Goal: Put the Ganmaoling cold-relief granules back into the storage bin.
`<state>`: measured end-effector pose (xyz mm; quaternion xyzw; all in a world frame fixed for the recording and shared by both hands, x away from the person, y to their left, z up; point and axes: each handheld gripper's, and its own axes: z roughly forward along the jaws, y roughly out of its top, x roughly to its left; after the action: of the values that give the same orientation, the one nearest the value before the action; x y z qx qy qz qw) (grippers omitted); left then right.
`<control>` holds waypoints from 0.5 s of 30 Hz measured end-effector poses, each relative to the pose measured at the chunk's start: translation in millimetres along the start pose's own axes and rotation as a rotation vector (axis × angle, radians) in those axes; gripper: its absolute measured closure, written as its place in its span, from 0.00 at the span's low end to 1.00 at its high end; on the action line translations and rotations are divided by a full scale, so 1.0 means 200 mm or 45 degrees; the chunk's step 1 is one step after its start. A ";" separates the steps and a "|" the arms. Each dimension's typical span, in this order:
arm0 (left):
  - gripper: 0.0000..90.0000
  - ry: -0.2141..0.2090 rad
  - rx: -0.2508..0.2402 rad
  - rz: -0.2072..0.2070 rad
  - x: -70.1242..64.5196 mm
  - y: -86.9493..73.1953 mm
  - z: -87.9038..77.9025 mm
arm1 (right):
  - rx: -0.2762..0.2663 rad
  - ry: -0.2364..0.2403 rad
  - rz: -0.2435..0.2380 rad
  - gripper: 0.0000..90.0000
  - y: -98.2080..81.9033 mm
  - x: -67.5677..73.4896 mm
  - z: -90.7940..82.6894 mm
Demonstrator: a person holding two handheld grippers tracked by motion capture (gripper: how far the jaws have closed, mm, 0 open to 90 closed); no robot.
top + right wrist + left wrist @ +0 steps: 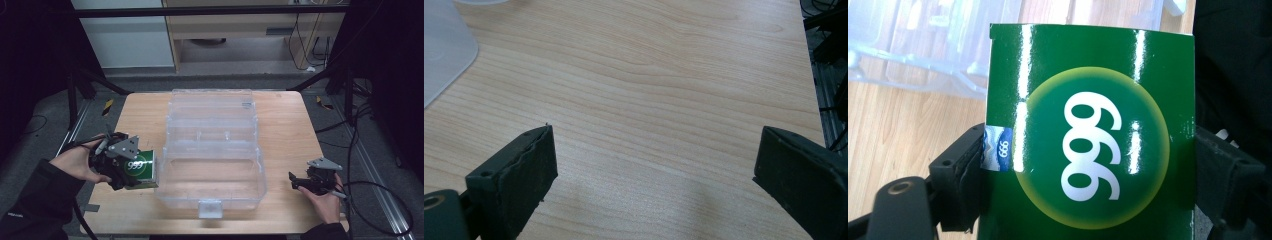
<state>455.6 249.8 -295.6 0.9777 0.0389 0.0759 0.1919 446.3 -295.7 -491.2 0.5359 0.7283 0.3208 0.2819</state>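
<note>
My left gripper (131, 172) is shut on a glossy green box (141, 168) printed with "999" in a yellow-ringed circle, held just left of the clear plastic case (212, 145). In the left gripper view the green box (1088, 135) stands between both black jaws, which press on its sides; the case (923, 45) lies behind it. My right gripper (294, 181) rests near the table's front right corner, jaws wide apart. In the right gripper view my right gripper (654, 170) has bare wood between its jaws, and a corner of the case (444, 50) shows at upper left.
The wooden table (290, 125) carries the open clear case with its lid tipped back and a latch (210, 208) at the front. Dark floor, cables (370, 150) and stand legs surround the table. A cabinet stands beyond the far edge.
</note>
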 end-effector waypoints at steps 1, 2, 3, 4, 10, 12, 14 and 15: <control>0.17 0.000 0.004 0.006 0.00 0.01 0.00 | 0.000 0.000 0.000 0.04 0.00 0.00 0.00; 0.17 -0.003 0.008 0.011 0.00 0.02 0.01 | 0.000 0.000 -0.001 0.04 0.00 0.00 0.00; 0.17 -0.008 0.011 0.012 0.01 0.03 0.02 | 0.000 -0.001 -0.001 0.04 0.00 0.00 0.00; 0.17 -0.009 0.015 0.024 0.01 0.04 0.03 | -0.001 -0.002 0.000 0.04 0.00 0.00 0.00; 0.17 -0.022 0.004 0.054 0.01 0.11 0.06 | -0.001 -0.005 -0.001 0.04 0.00 0.00 0.00; 0.17 -0.025 0.014 0.072 0.02 0.13 0.07 | 0.000 -0.005 -0.003 0.04 0.00 0.00 0.00; 0.17 -0.027 0.014 0.084 0.02 0.15 0.08 | -0.001 -0.005 -0.005 0.04 0.00 0.00 0.00; 0.17 -0.027 0.004 0.080 0.02 0.15 0.08 | -0.002 -0.005 -0.004 0.04 0.00 0.00 0.00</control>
<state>463.0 215.5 -298.8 0.9795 0.0063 0.0714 0.1882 446.1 -296.0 -490.9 0.5351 0.7285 0.3198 0.2841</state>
